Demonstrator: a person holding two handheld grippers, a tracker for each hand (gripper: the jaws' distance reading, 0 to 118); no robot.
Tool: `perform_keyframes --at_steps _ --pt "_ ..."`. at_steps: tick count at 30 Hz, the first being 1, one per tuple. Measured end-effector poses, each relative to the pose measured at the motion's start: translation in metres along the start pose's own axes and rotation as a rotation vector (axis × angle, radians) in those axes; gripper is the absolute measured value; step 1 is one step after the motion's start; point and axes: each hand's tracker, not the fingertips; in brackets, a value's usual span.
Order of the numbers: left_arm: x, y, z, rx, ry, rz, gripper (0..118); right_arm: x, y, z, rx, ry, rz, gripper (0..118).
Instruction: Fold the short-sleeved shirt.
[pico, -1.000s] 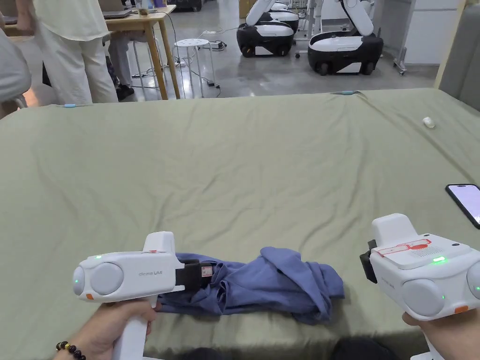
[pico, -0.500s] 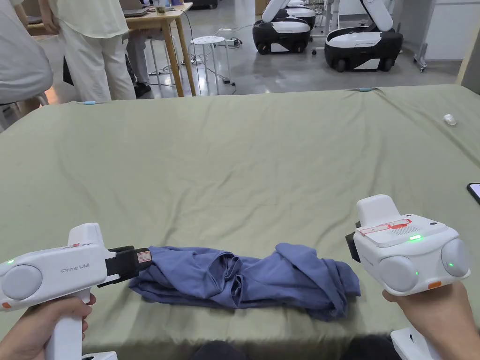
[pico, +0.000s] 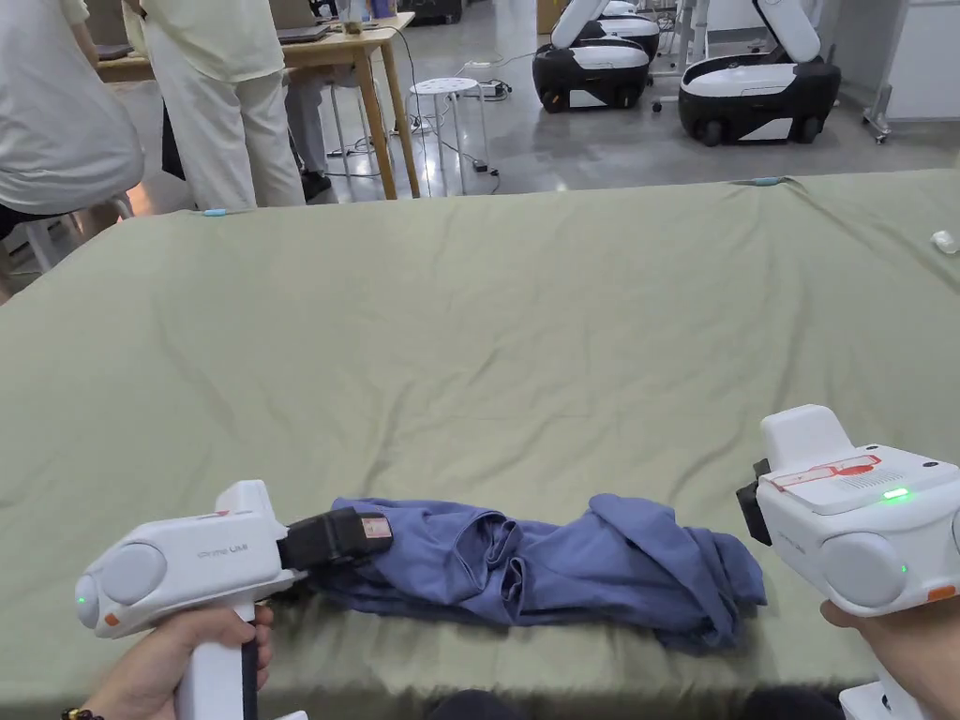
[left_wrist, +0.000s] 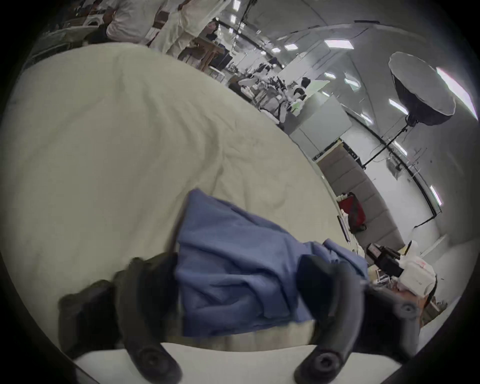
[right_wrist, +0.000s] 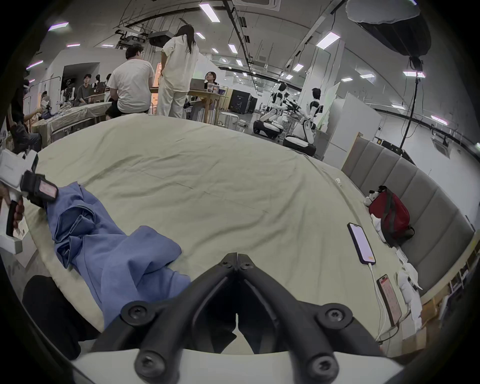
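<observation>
Left gripper (pico: 361, 534), jaws spread around the bunched shirt (pico: 553, 572), may pinch several layers; right gripper (right_wrist: 237, 257), clenched empty, waits beside it.

Matt, perhaps cotton, creased blue shirt (pico: 553, 572)

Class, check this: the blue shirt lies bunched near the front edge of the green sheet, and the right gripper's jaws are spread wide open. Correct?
Not quite. In the right gripper view, the right gripper has its jaws closed together, empty. The blue shirt does lie bunched near the green sheet's front edge.
</observation>
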Motion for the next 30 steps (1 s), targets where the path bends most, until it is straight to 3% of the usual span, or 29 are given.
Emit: perform_keyframes --at_steps 2,4,6,9,23,26,30 --pt "0.007 -0.01 -0.003 0.057 0.067 -0.024 68 0.002 -0.001 -0.001 -0.002 -0.003 -0.001 0" --pt "0.009 -0.012 -0.002 0.047 0.041 -0.064 30 0.002 0.001 0.005 -0.004 -0.003 -0.001 0" --pt "0.009 -0.015 0.003 0.067 0.038 -0.058 23 0.002 0.001 0.006 -0.007 -0.008 0.002 0" --pt "0.002 -0.011 0.01 0.124 0.057 -0.09 21 0.002 -0.001 0.004 -0.009 -0.006 0.001 0" --pt "-0.057 -0.001 0.097 0.316 0.247 0.063 19 -0.005 0.001 0.001 0.003 0.017 0.004 0" --pt "-0.038 0.001 0.103 0.322 0.203 0.042 19 -0.005 -0.001 -0.002 0.004 0.021 0.007 0" --pt "0.016 0.001 0.108 0.343 0.097 -0.101 19 -0.003 -0.003 0.0 -0.001 0.019 0.007 0"
